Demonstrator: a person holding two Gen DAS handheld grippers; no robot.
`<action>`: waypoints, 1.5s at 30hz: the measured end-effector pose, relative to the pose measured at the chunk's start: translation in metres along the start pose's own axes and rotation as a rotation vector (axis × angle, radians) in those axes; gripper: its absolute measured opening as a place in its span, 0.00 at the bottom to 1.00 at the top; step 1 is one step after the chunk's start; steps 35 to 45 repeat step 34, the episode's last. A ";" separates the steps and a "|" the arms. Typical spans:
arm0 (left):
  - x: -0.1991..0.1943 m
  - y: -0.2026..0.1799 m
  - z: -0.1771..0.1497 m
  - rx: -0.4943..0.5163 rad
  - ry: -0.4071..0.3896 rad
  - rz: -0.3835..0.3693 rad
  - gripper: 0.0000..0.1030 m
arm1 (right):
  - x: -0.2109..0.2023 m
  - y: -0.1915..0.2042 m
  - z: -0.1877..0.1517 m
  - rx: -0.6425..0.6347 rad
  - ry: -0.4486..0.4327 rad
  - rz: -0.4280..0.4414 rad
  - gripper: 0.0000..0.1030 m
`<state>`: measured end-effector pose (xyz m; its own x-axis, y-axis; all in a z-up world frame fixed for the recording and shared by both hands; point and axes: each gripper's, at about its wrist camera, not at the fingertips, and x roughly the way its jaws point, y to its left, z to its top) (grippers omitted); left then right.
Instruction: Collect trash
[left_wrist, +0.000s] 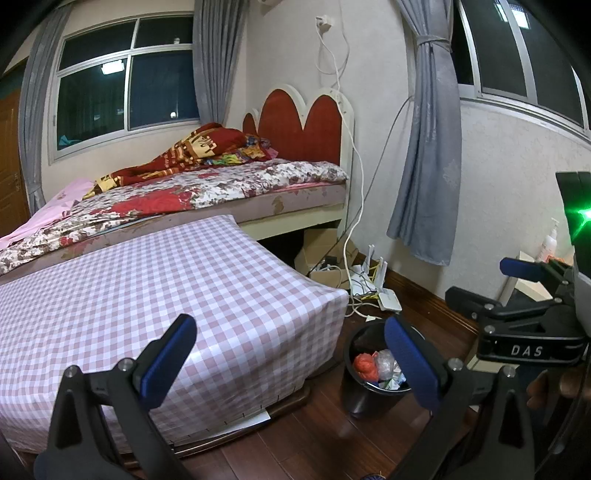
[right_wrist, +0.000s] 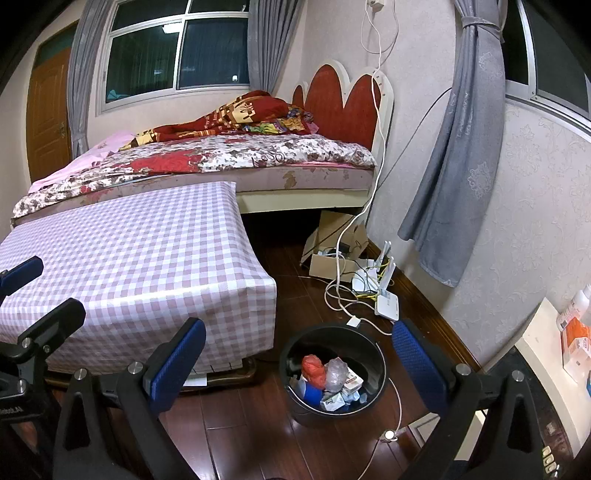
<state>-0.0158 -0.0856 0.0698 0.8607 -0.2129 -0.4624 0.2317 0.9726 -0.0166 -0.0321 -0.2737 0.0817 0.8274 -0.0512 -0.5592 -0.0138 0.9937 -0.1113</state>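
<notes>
We find the left gripper (left_wrist: 291, 354) with its jaws spread wide and nothing between them, held above the near right corner of the table (left_wrist: 147, 295) that wears a pink checked cloth. The right gripper (right_wrist: 299, 363) is likewise wide apart and empty, poised over the floor beside that same corner. Neither tool carries anything.

Directly ahead of both stands a black bin (right_wrist: 332, 373) on the wooden floor (right_wrist: 258, 443), just off the table's right edge. We note trash (right_wrist: 328, 380) already inside it: a red crumpled bag, clear plastic, a blue item and what look like small cartons. The checked tabletop shows no loose litter in either view.

Beyond the bin, near the wall, lie white cables (right_wrist: 343, 295), a router (right_wrist: 388, 304) and a cardboard box (right_wrist: 328, 258) under the bed (right_wrist: 240, 162); we judge these to be household fittings, not refuse. A shelf (right_wrist: 535, 347) at the far right holds packets we cannot identify.

Our judgement: collection appears largely done, with the bin filled and no loose litter in view. Whether the bin itself is to be lifted, we cannot tell.
</notes>
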 end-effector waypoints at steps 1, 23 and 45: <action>0.000 0.000 0.000 0.000 0.000 -0.001 0.99 | 0.000 0.000 0.000 0.000 0.000 0.000 0.99; -0.001 0.002 0.001 0.006 -0.017 -0.003 0.99 | -0.001 -0.001 -0.006 -0.001 0.009 0.002 0.99; -0.005 0.007 -0.001 0.003 -0.037 -0.032 0.99 | -0.001 0.000 -0.007 0.003 0.017 -0.003 0.99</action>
